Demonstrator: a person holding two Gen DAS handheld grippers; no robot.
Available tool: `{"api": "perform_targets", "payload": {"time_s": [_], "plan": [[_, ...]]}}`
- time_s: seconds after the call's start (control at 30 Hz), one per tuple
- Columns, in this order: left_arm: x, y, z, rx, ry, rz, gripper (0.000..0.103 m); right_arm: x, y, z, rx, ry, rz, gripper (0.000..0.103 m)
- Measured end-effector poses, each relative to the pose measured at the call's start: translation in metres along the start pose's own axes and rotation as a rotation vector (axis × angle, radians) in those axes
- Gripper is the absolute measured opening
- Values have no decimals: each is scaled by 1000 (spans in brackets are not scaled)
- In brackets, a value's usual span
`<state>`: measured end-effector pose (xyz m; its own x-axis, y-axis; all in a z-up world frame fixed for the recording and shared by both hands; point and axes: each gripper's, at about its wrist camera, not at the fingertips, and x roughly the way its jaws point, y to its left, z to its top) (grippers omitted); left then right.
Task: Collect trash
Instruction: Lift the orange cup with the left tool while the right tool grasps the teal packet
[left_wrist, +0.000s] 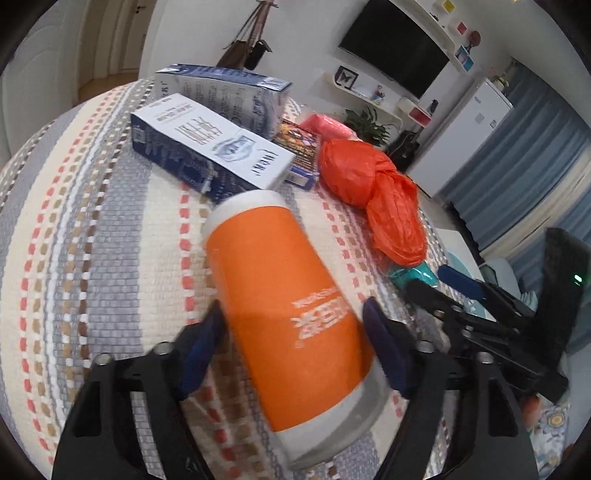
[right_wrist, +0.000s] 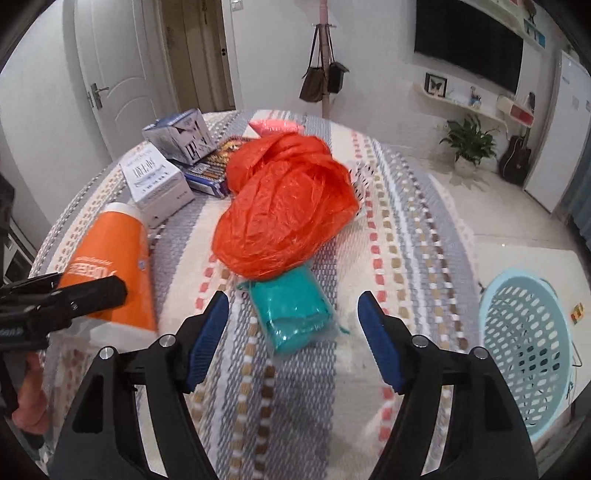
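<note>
So the orange paper cup with white rims (left_wrist: 291, 314) lies on its side on the striped woven tablecloth (left_wrist: 92, 240), between the left gripper's (left_wrist: 295, 332) spread, not-yet-pinching pads. Probably light and crushable, so grab mid-body gently. White-and-blue cartons (left_wrist: 214, 147) sit close behind; right gripper (right_wrist: 293, 321) gapes over a teal packet (right_wrist: 295, 310).

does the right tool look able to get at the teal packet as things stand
Probably yes: the right tool stands open just short of the teal packet, nothing between them; the orange bag only overlaps its far end.
</note>
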<state>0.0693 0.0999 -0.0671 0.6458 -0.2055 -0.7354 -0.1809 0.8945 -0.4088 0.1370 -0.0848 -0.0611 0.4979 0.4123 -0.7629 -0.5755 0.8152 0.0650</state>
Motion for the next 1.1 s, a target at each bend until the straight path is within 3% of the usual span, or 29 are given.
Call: {"api": "perform_targets", "payload": {"time_s": [0.27,0.37,0.43,0.6,0.8,1.1], "plan": [[-6,-11,-7,15,-40,-17,48,0,-7,-6,30,9,44,68],[-10,-17,-10,37,-54,-4,47,4,-9,-6,36,18,41,53],[-14,-18,-11,41,-61,-3,47,5,-7,-6,28,27,49,37],[-29,-20,-9,56,-99,-16,47,-12,10,-10,-20,-2,74,35],[-53,-45,-1,126,-173,-55,47,-68,12,-5,-27,-134,81,35],[-47,-115,23,266,-214,-168,47,-121,-61,-3,128,-265,-73,35]]}}
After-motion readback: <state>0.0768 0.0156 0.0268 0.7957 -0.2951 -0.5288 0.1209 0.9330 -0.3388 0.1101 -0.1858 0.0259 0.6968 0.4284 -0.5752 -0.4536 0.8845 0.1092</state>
